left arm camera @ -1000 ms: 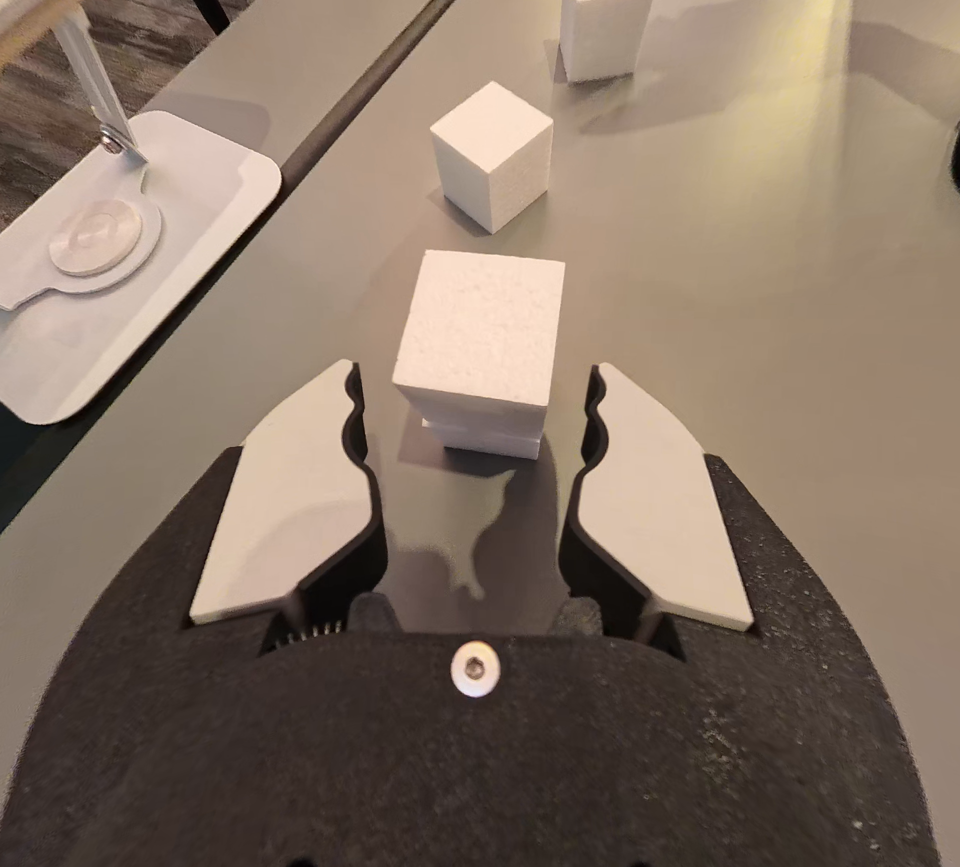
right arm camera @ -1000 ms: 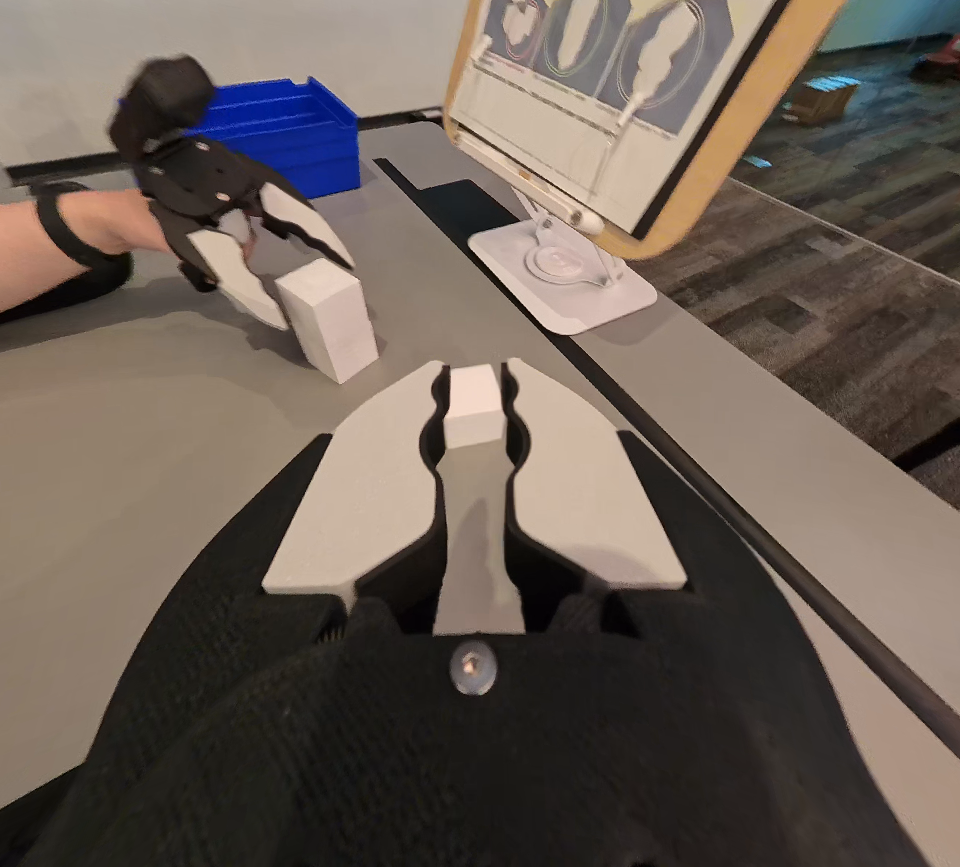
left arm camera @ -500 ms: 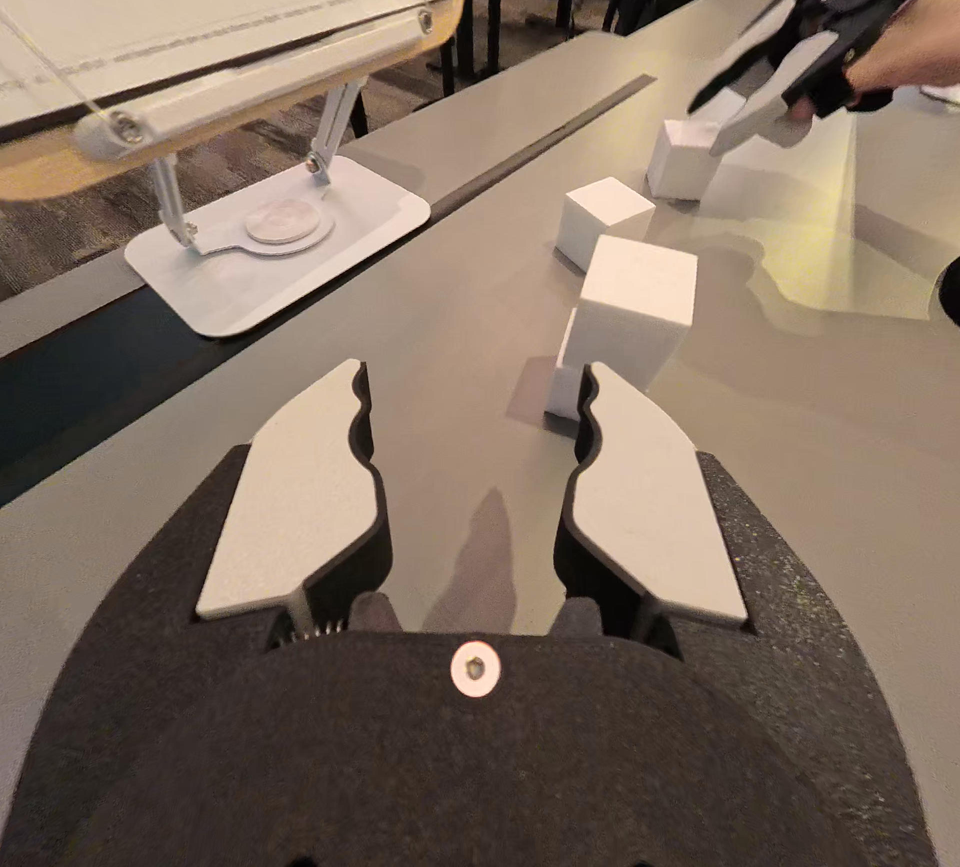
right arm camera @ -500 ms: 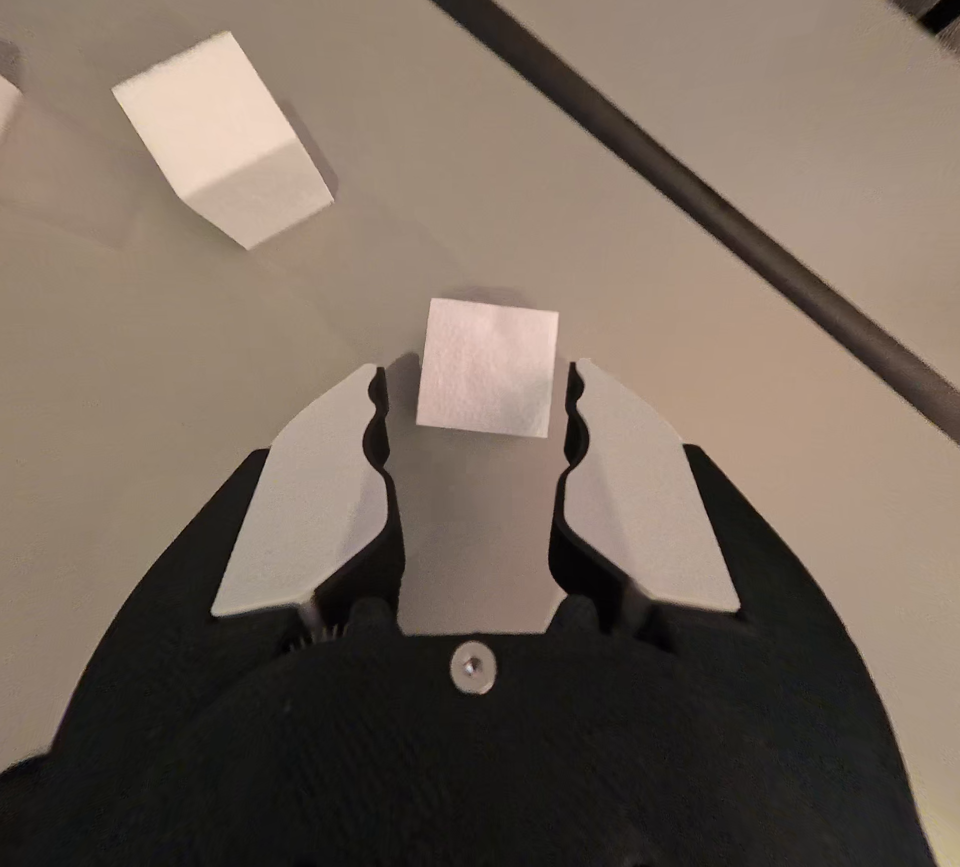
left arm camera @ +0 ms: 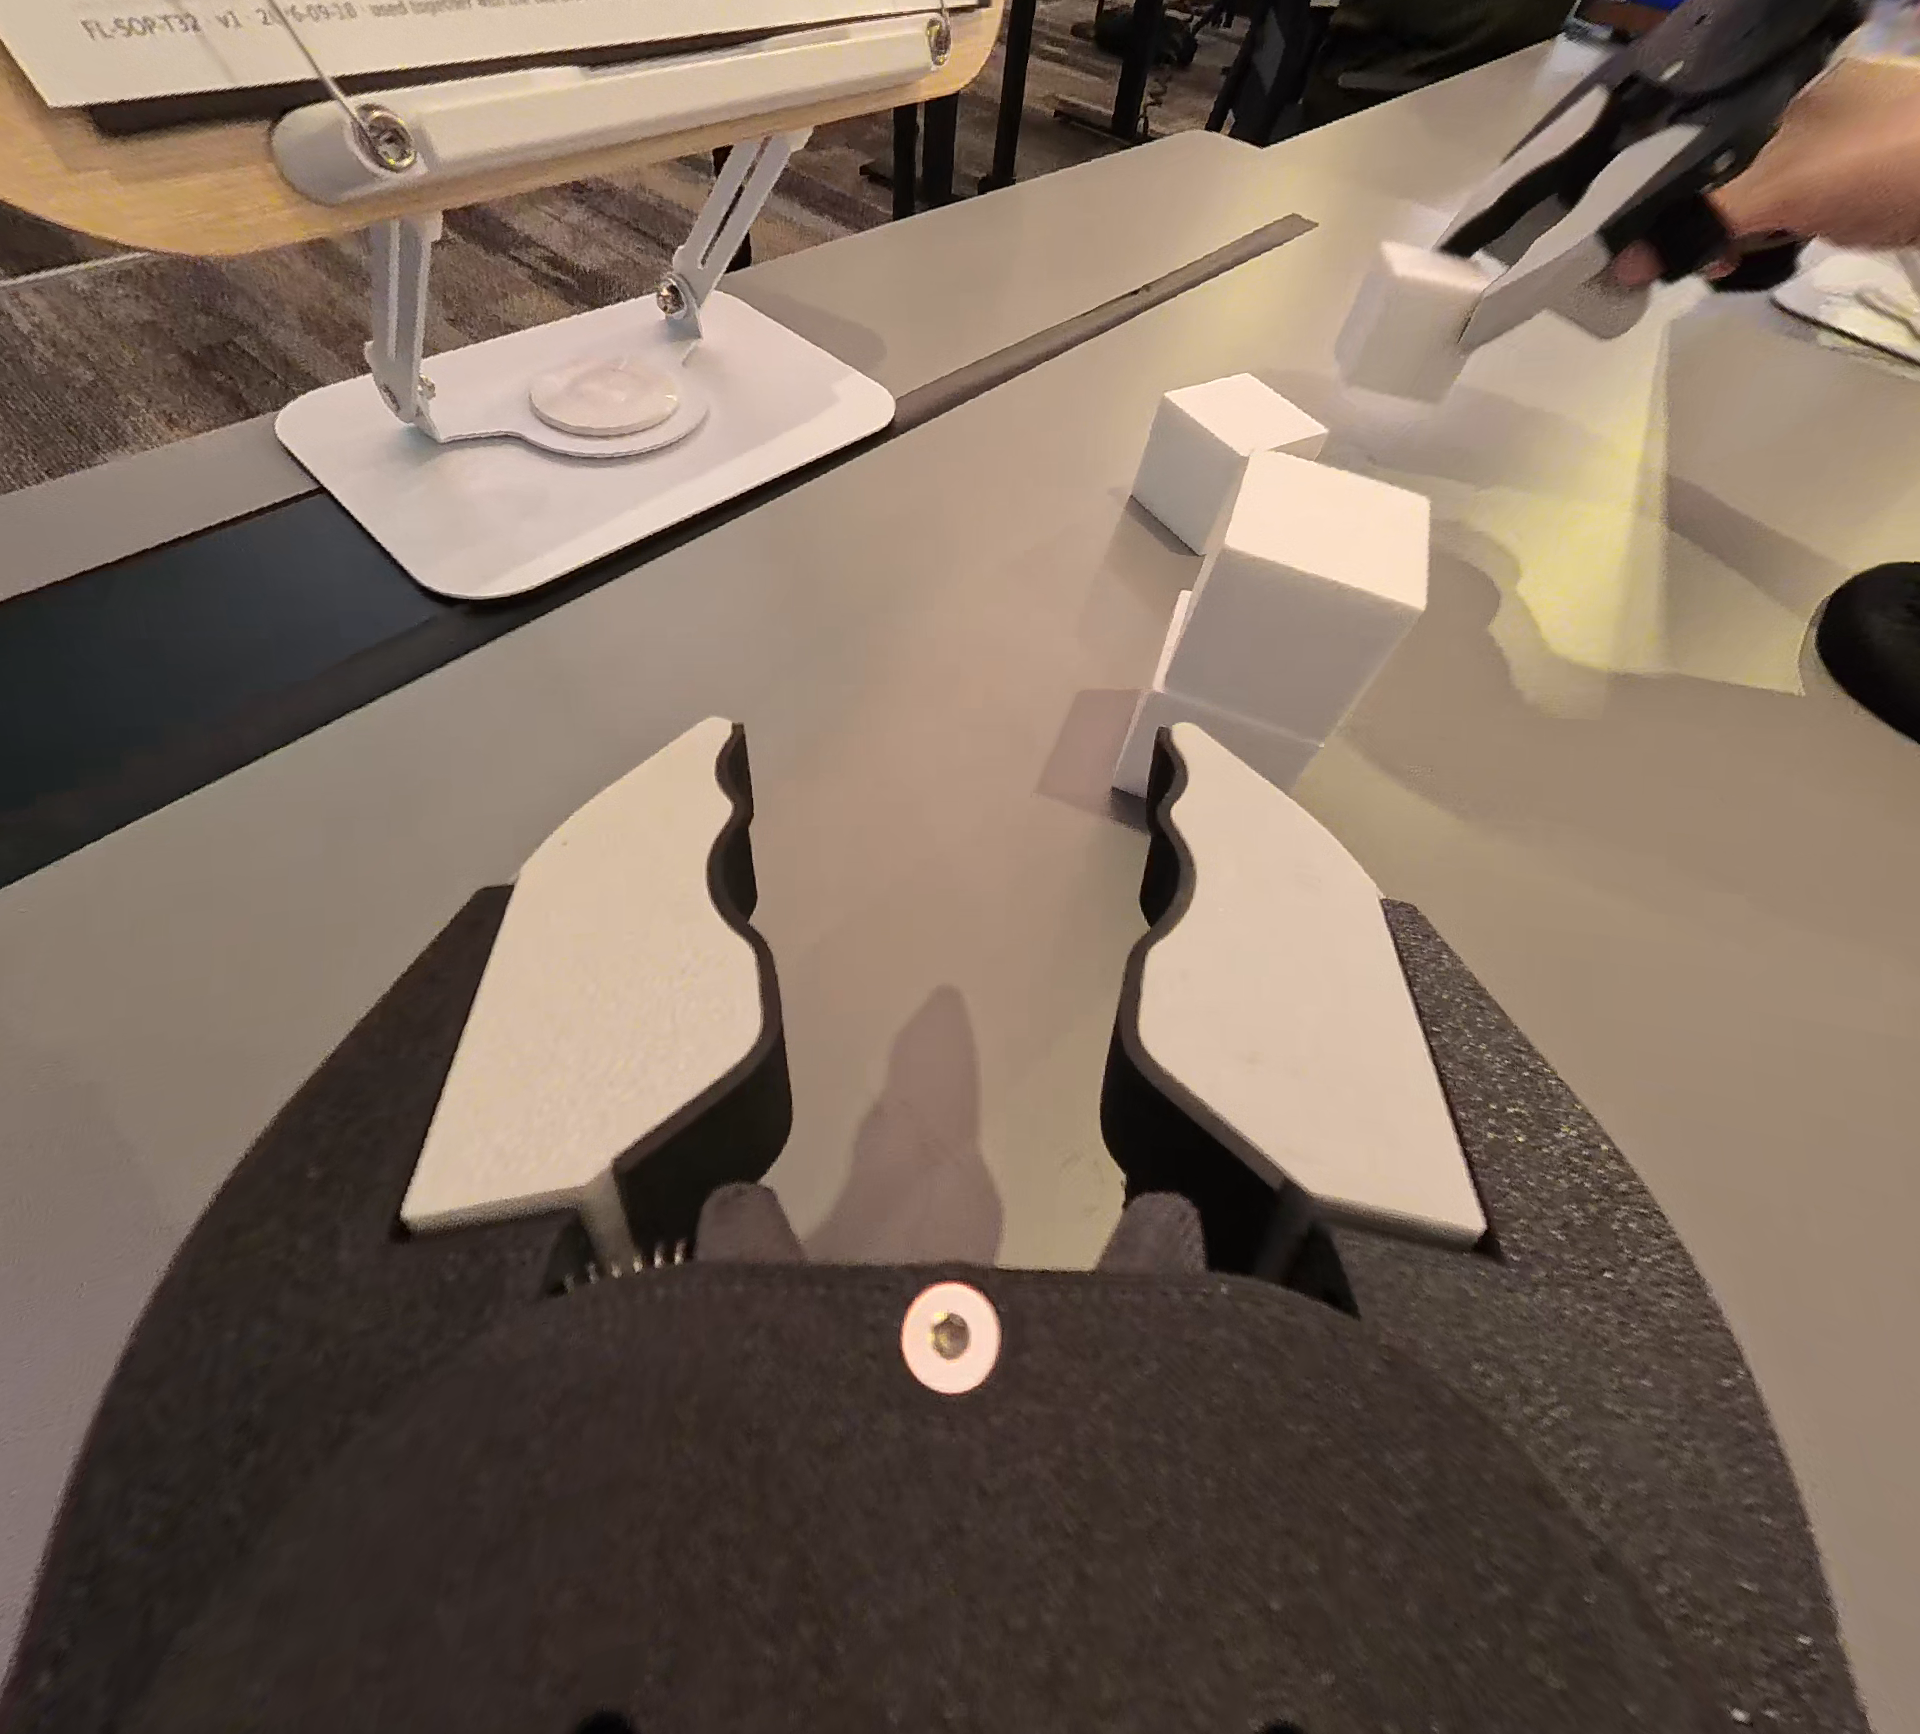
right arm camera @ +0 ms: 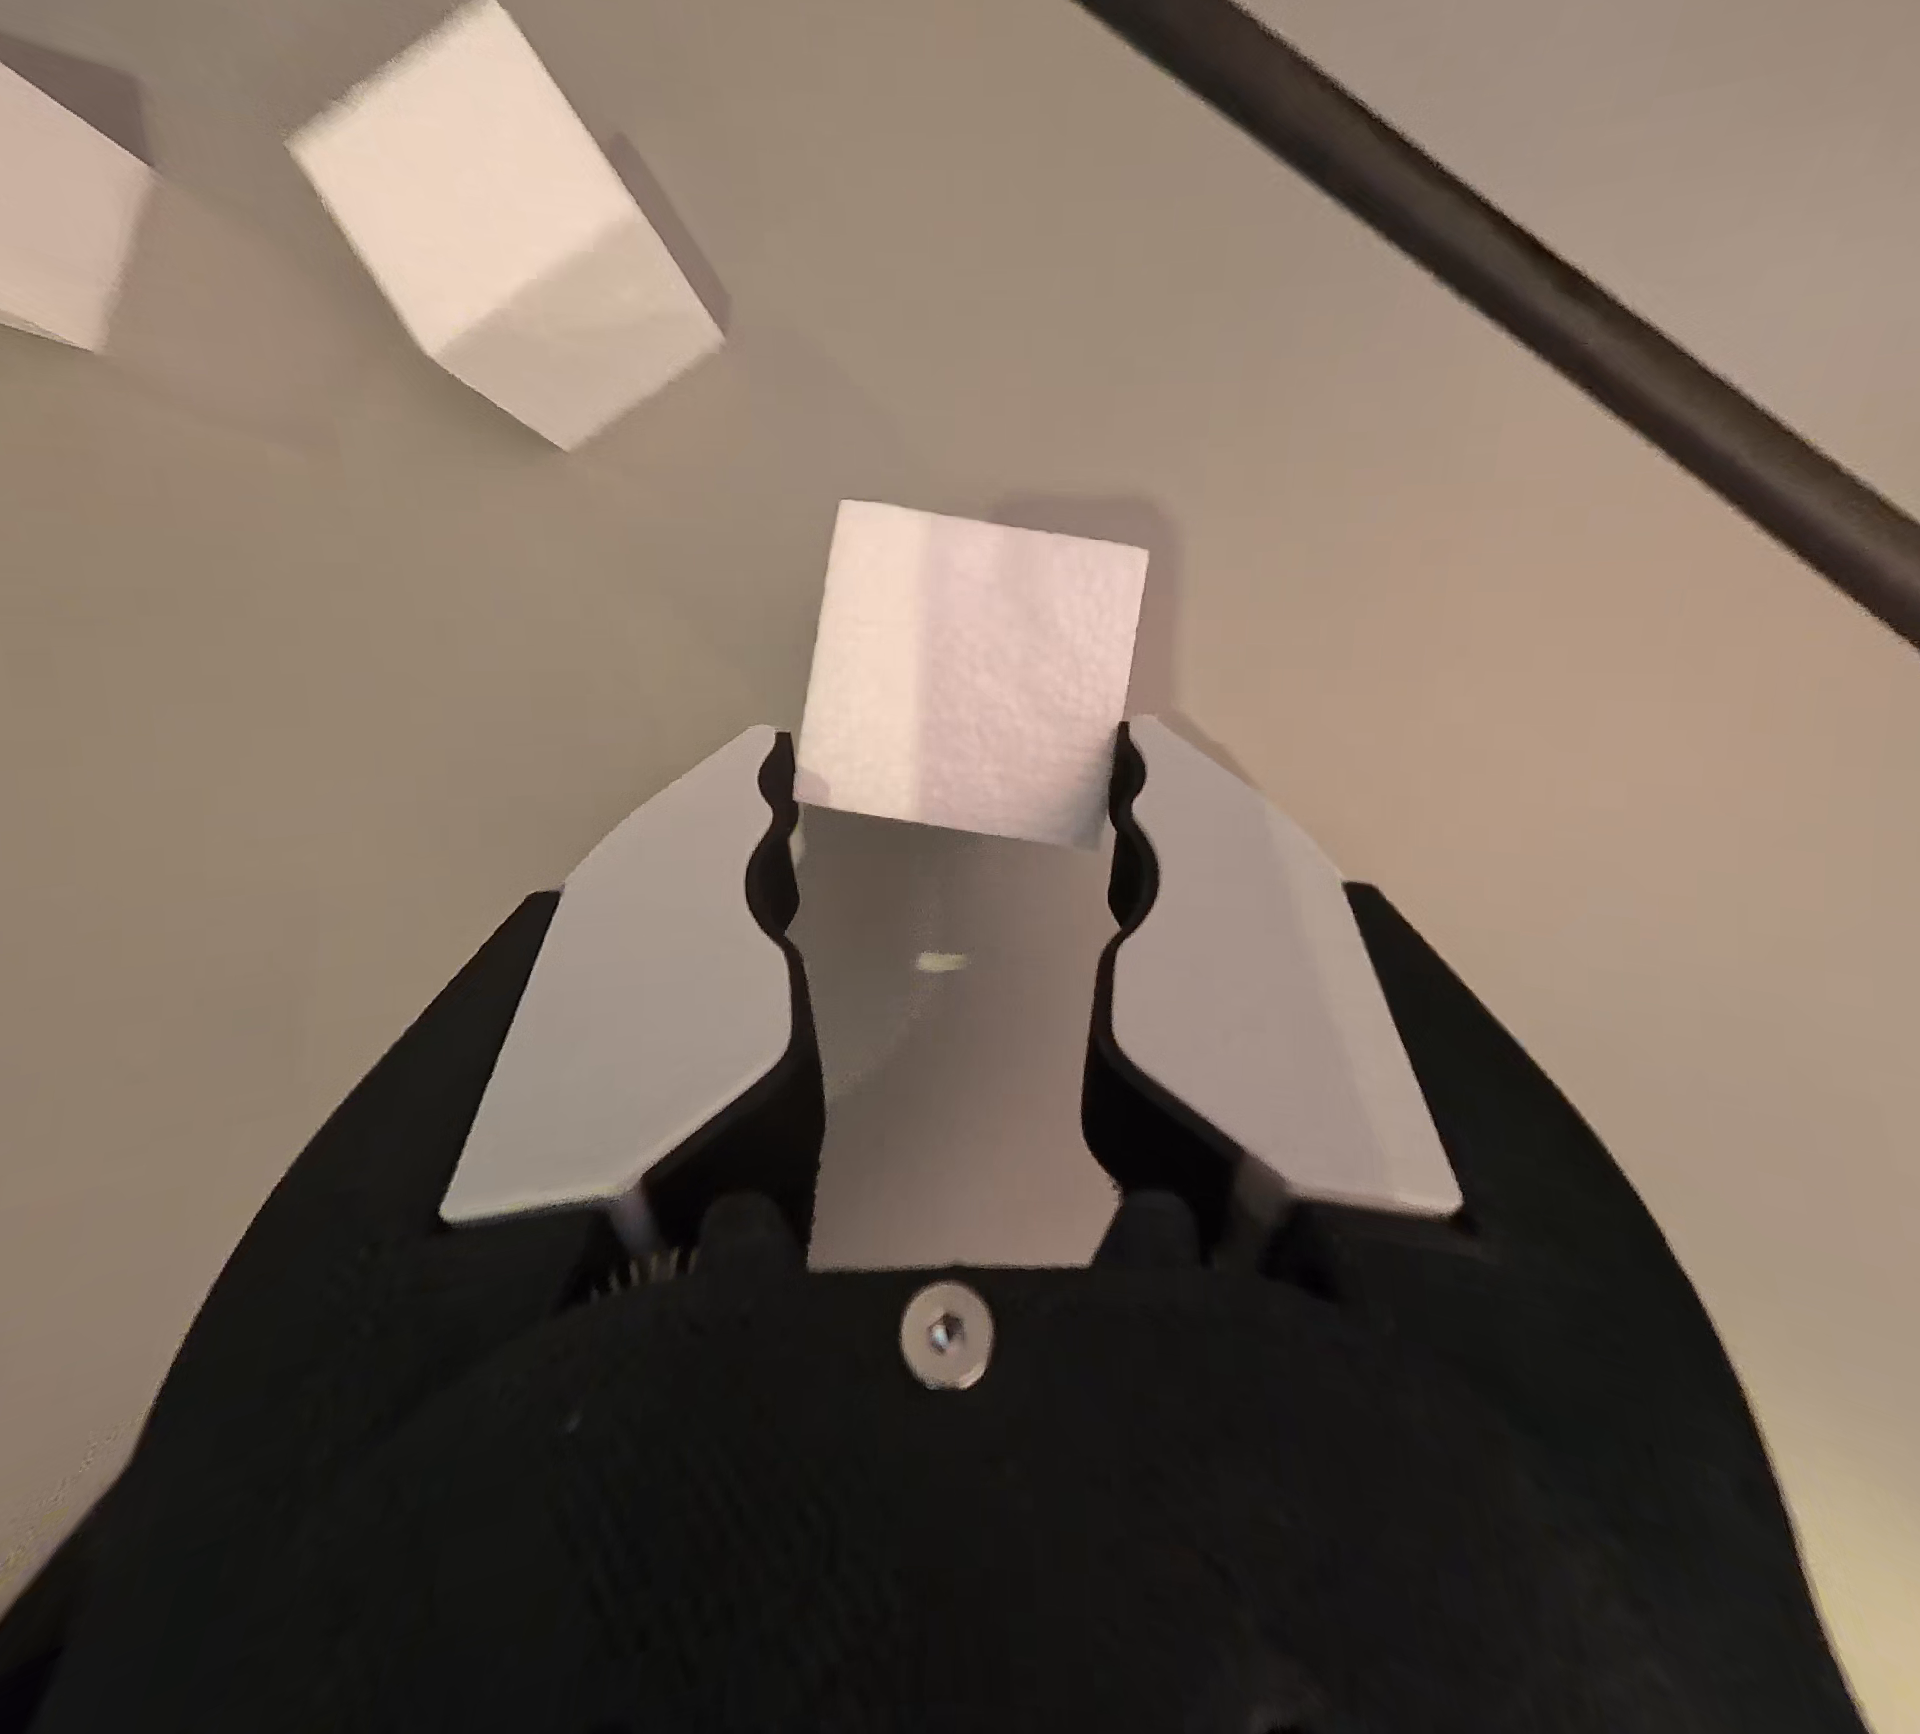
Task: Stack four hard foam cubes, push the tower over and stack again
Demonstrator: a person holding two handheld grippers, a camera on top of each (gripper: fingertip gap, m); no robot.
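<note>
Since half a second earlier, the right tongs (right arm camera: 951, 734) had narrowed around the lone cube (right arm camera: 971, 671): their tips sat on either side of its near end, and in the left wrist view the same cube (left arm camera: 1403, 328) appeared raised off the bench (left arm camera: 727, 749) between the blurred right tongs (left arm camera: 1481, 287), though motion blur made the lift hard to confirm. Both fingertips (right arm camera: 1143, 749) seemed to touch the foam, so the tongs were closed on it.

Left tongs (left arm camera: 951, 754) stood wide apart with nothing between them, hovering low over the grey bench. Just beside their right fingertip stood a two-cube stack (left arm camera: 1288, 635), the upper cube sitting askew on the lower, which was partly hidden behind that fingertip. A third cube (left arm camera: 1216, 469) rested on the bench just behind the stack, well short of the right tongs. From the right wrist view that cube (right arm camera: 488, 219) lay to the upper left, apart from the gripped one, with the stack's edge (right arm camera: 62, 219) at the frame's left border.

A document stand (left arm camera: 582, 437) with a white base sat at the bench's far edge.
</note>
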